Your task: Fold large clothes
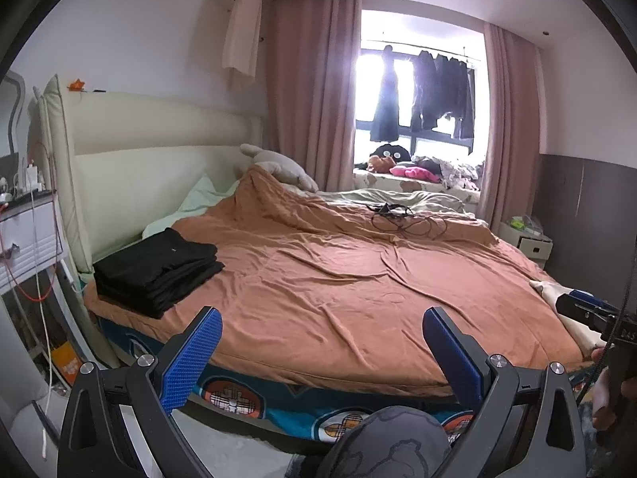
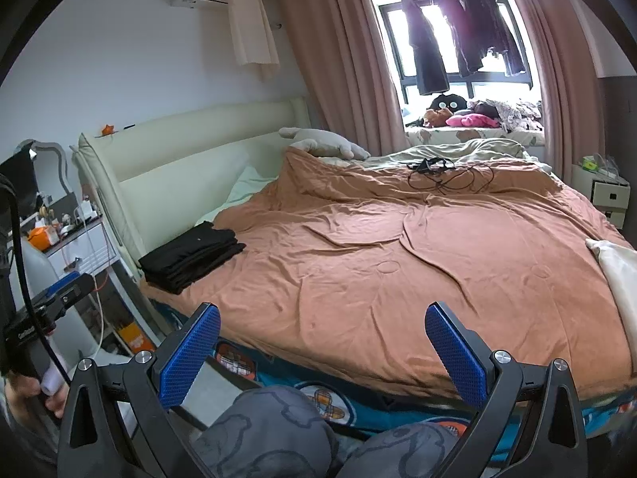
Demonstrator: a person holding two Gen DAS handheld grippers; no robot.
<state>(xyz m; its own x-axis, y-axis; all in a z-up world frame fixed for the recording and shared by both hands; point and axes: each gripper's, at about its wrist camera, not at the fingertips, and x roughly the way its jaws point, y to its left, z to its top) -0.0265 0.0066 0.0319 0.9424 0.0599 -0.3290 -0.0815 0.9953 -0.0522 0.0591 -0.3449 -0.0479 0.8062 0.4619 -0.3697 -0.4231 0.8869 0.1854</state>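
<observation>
A stack of folded black clothes [image 1: 159,267] [image 2: 195,255] lies on the orange duvet [image 1: 338,279] [image 2: 398,259] at the bed's near-left corner, by the headboard. A cream garment [image 1: 557,298] [image 2: 617,275] lies at the bed's right edge. My left gripper [image 1: 320,342] hovers open and empty over the near edge of the bed, to the right of the stack. My right gripper [image 2: 322,342] is also open and empty, above the same edge. In the left wrist view the right gripper [image 1: 585,306] shows close to the cream garment.
Tangled black cables [image 1: 402,219] [image 2: 450,175] lie on the far part of the duvet, near a plush toy [image 1: 278,167]. A cluttered nightstand [image 1: 28,235] stands left of the bed, another [image 2: 609,195] at the far right. A person's knees [image 2: 270,434] are below the grippers.
</observation>
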